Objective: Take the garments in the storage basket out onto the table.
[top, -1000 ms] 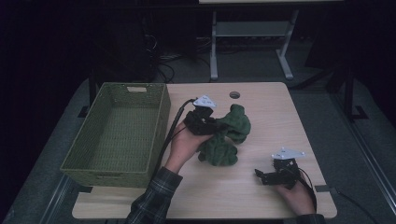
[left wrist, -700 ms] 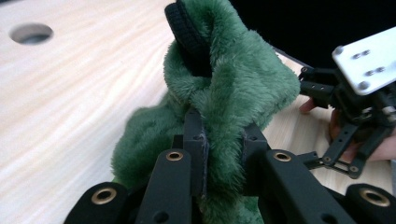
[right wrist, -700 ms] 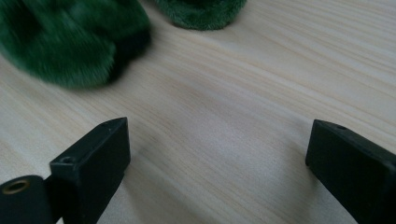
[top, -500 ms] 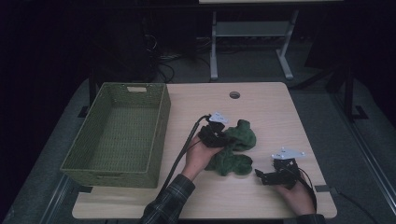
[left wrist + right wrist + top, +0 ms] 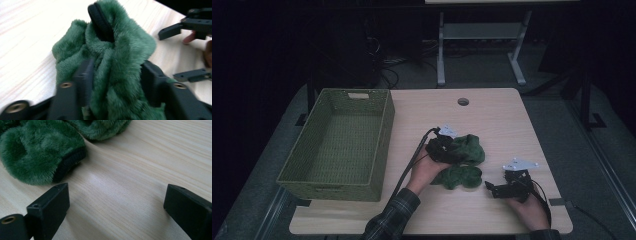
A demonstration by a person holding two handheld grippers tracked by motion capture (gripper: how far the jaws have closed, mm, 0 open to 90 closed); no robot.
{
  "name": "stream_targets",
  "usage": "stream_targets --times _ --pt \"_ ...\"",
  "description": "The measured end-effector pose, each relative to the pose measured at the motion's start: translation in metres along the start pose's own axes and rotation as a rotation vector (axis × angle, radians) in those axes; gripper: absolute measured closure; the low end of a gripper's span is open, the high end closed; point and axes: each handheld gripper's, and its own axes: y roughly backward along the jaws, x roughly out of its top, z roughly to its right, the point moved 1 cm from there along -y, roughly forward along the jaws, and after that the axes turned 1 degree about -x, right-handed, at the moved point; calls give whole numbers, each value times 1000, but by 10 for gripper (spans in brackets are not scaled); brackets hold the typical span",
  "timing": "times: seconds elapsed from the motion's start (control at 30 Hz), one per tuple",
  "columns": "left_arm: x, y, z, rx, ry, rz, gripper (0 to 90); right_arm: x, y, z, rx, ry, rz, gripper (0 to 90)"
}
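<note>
Jaws of your left gripper have just been opening, green plush cloth still between them, lying mid-worktop twd near edge. Your right gripper gapes wide, empty, just beside cloth.

hidden, cut off, blurred:
- green fleece cloth: in the left gripper view it runs off the bottom edge; the fur bulging between the jaws hides the inner faces, so contact of pads with fabric cannot be told. the jaws have just been opening with the cloth between them.
- same cloth in the right gripper view: cut by the top and left edges.
- left gripper in the high view: its jaws are buried in the cloth near the counter's middle.
- right gripper: both jaws cut by the bottom edge.
- basket weave: too dim for detail.
</note>
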Motion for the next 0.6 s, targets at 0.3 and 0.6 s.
stream_targets --times 0.3,0.6 --pt "-16 36 -5 23 -11 6 296 0 0 0 1 -4 -2 62" --pt "-43 55 -10 44 21 13 296 0 0 0 3 4 -1 57"
